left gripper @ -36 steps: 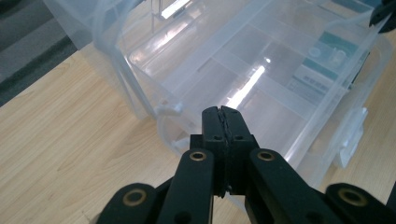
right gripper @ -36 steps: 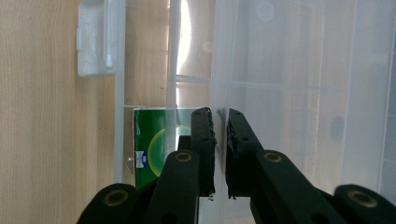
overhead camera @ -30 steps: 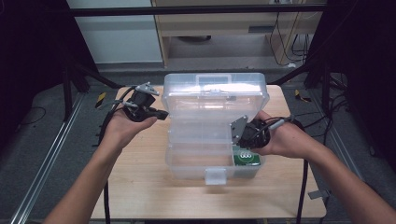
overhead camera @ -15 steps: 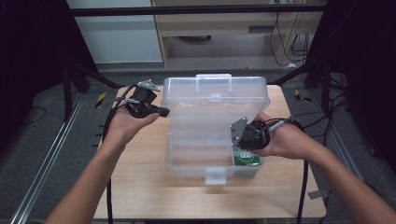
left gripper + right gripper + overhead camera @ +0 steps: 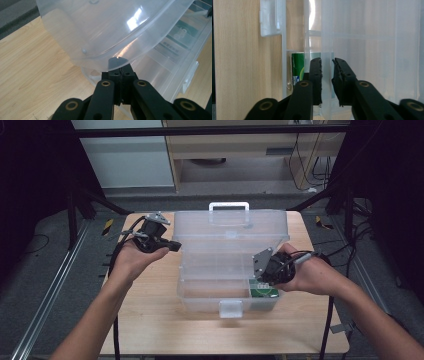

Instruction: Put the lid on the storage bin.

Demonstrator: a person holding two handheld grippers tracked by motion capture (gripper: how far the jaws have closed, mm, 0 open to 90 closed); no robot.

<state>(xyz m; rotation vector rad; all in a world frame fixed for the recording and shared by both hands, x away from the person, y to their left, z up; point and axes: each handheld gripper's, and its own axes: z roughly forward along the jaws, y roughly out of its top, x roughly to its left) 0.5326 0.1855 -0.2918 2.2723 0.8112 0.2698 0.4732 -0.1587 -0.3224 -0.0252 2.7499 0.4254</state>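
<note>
Right gripper (image 5: pixel 327 62) at box's right side, jaws just opening to narrow gap, straddling clear wall, pads off it; green packet (image 5: pixel 264 290) in near right compartment beside it. Clear plastic box (image 5: pixel 215 295) mid-table (image 5: pixel 150 330), lid (image 5: pixel 235 227) swung back, handle (image 5: pixel 229 206) at far edge. Left gripper (image 5: pixel 117 62) jaws closed, tips against lid's left rim

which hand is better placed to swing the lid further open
Left. The left gripper is shut on the rim of the lid, so it can likely swing it back. The right gripper has just been opening its jaws, now loose around a box wall.
</note>
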